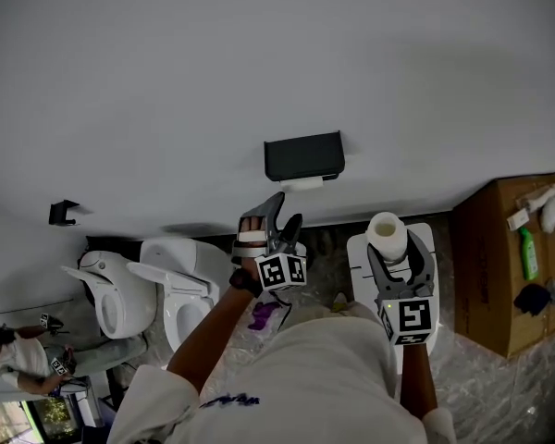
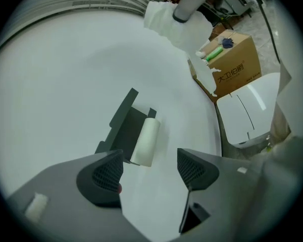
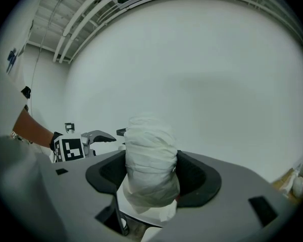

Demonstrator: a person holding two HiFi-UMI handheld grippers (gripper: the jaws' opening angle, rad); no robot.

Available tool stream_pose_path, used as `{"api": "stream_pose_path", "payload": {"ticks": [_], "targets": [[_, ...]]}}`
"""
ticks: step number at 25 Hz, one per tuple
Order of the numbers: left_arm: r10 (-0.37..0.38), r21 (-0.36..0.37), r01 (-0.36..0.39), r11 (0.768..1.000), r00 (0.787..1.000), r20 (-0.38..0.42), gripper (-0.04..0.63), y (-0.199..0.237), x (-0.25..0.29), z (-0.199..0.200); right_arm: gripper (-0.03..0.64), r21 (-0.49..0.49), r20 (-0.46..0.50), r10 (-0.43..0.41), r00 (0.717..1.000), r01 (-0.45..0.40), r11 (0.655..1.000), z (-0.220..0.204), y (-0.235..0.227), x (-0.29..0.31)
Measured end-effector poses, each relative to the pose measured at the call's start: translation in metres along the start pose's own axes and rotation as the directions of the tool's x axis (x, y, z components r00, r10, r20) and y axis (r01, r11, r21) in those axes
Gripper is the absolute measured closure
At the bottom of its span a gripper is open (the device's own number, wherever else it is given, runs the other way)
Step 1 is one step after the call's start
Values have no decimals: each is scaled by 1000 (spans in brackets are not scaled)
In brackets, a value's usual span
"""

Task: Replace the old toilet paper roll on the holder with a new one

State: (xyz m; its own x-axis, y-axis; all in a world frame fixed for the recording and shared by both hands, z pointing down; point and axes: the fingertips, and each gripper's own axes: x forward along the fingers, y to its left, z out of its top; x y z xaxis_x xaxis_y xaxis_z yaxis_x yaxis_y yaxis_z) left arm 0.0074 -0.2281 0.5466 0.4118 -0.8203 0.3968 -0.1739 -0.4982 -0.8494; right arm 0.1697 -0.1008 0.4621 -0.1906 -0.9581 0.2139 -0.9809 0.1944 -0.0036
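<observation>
A black paper holder (image 1: 303, 155) hangs on the white wall, with the thin old roll (image 1: 302, 183) under it. In the left gripper view the holder (image 2: 122, 124) and the old roll (image 2: 146, 141) lie just beyond my left gripper (image 2: 150, 169). That gripper is open, rolled on its side, with nothing between its pads. In the head view the left gripper (image 1: 285, 213) hangs below the holder and apart from it. My right gripper (image 1: 400, 259) is shut on the new white roll (image 1: 387, 234), which stands upright between the jaws (image 3: 151, 165).
A cardboard box (image 1: 513, 266) stands at the right with a green bottle (image 1: 529, 252) on top. Two white toilets (image 1: 180, 289) (image 1: 120, 294) stand at the left, a white seat lid (image 1: 425, 248) under the right gripper. A small black bracket (image 1: 63, 213) is on the wall.
</observation>
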Motion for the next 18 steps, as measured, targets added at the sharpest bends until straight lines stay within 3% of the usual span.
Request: {"api": "stream_pose_path", "payload": {"ticks": [8, 14, 18], "targets": [[2, 47, -1, 999, 1000, -28, 278, -2, 38, -1, 319, 15, -19, 3, 1000, -3, 1000, -5, -7, 4], [55, 140, -46, 989, 997, -63, 328, 6, 46, 0, 319, 15, -33, 3, 999, -2, 1000, -11, -6, 0], [70, 144, -62, 988, 996, -51, 334, 9, 52, 2, 319, 16, -23, -9, 1000, 9, 1000, -13, -9, 2]]}}
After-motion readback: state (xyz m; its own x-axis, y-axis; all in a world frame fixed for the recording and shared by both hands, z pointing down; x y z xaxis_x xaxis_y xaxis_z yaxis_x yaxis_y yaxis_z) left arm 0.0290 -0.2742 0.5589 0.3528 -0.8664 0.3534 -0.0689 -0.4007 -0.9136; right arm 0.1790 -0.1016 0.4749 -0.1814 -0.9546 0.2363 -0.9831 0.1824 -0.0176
